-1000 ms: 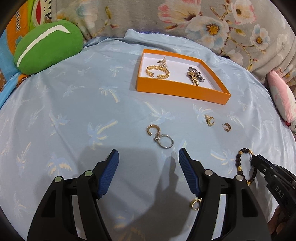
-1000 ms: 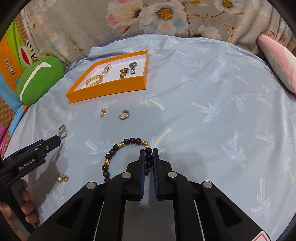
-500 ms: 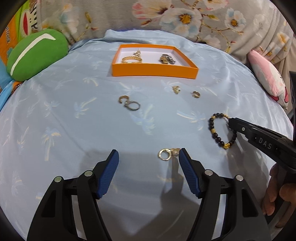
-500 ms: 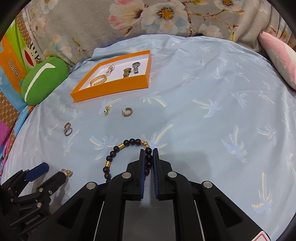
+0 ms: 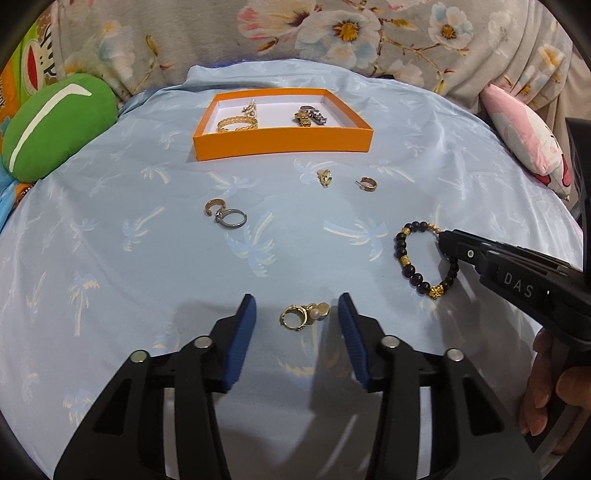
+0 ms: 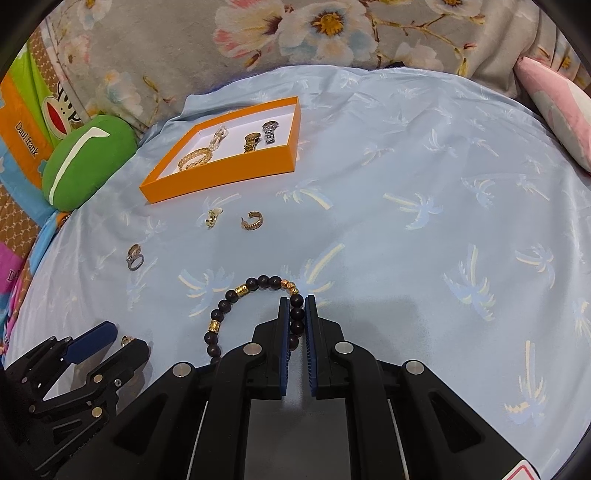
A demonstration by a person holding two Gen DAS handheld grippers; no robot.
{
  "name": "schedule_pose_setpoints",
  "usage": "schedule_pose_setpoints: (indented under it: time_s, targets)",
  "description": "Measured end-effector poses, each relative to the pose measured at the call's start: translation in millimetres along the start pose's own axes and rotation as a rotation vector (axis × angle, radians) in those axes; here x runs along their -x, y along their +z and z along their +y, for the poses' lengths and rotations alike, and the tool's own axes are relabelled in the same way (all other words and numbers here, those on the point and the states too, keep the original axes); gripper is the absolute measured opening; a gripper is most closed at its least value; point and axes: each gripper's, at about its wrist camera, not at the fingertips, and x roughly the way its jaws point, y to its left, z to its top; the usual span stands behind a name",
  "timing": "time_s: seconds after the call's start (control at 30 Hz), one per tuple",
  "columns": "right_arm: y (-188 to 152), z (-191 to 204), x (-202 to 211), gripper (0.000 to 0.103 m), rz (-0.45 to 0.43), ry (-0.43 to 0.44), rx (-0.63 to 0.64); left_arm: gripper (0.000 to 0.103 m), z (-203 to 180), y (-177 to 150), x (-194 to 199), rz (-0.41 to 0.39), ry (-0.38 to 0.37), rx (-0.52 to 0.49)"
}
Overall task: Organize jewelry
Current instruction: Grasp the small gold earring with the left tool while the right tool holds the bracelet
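Note:
My left gripper (image 5: 297, 314) is open, its jaws on either side of a small gold earring pair (image 5: 303, 315) lying on the blue sheet. My right gripper (image 6: 296, 308) is shut on a black-and-gold bead bracelet (image 6: 236, 297), which still lies on the sheet; it also shows in the left wrist view (image 5: 404, 258). An orange tray (image 5: 282, 139) at the back holds a gold bracelet (image 5: 236, 123) and watches (image 5: 310, 115). Loose on the sheet are a gold hoop with a silver ring (image 5: 226, 216) and two gold earrings (image 5: 325, 177) (image 5: 367, 184).
A green cushion (image 5: 55, 125) lies at the back left and a pink pillow (image 5: 528, 136) at the back right. Floral fabric (image 5: 332, 33) runs along the back. The person's hand (image 5: 557, 395) holds the right gripper at the right edge.
My left gripper has pulled back and shifted so the gold earring pair now lies between its open jaws. The right gripper stays shut on the bracelet.

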Motion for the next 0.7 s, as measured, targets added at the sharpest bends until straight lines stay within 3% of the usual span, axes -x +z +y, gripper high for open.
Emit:
schedule_pose_setpoints:
  time_s: [0.1, 0.7]
  targets:
    - [-1, 0, 0, 0.008, -0.001, 0.001, 0.000, 0.021, 1, 0, 1, -0.003, -0.007, 0.005]
    - [0, 1, 12, 0.008, -0.061, 0.022, 0.007, 0.020, 3, -2, 9, -0.016, -0.045, 0.037]
